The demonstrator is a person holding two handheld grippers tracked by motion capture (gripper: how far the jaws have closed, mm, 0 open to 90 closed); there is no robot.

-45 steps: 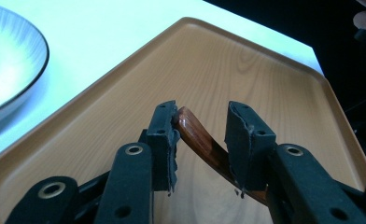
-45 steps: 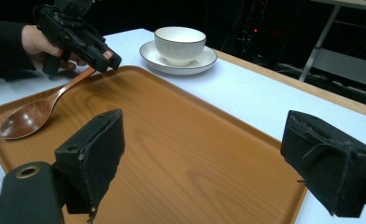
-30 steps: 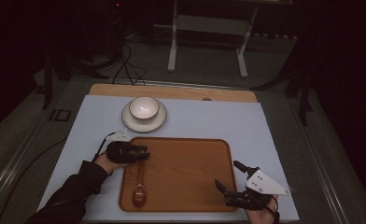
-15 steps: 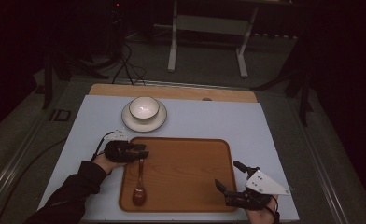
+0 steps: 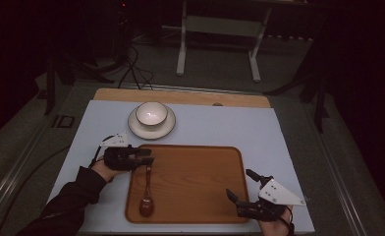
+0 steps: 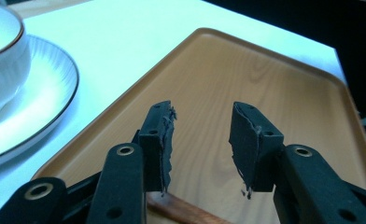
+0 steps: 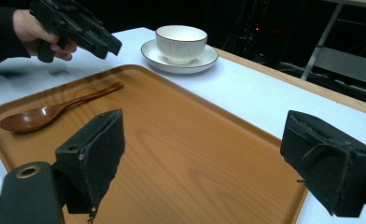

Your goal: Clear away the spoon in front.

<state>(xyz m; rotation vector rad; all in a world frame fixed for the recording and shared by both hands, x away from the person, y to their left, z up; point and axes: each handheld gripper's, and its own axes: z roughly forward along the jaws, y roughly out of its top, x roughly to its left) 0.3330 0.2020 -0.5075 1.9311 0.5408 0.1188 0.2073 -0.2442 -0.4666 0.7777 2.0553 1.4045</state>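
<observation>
Left gripper [image 5: 149, 156] reaches in from the tray's [image 5: 205, 162] left edge, forearm angled up from the lower left, jaws parted a little, gripping nothing. Spoon [image 5: 147, 195] lies on the tray just under those jaws: handle tip below them, long axis running back toward the person, bowl at the near end. Right gripper [image 5: 239, 187] rests at the tray's near right corner, jaws wide apart, empty. Bowl [image 5: 151, 114] on saucer [image 5: 134, 125] beyond the left gripper.

A tray [image 5: 195, 182] lies in the middle of the table [image 5: 259, 132]. A spoon [image 5: 147, 199] lies in the tray's left part. Behind the tray, a bowl [image 5: 151, 114] stands on a saucer [image 5: 134, 127].
</observation>
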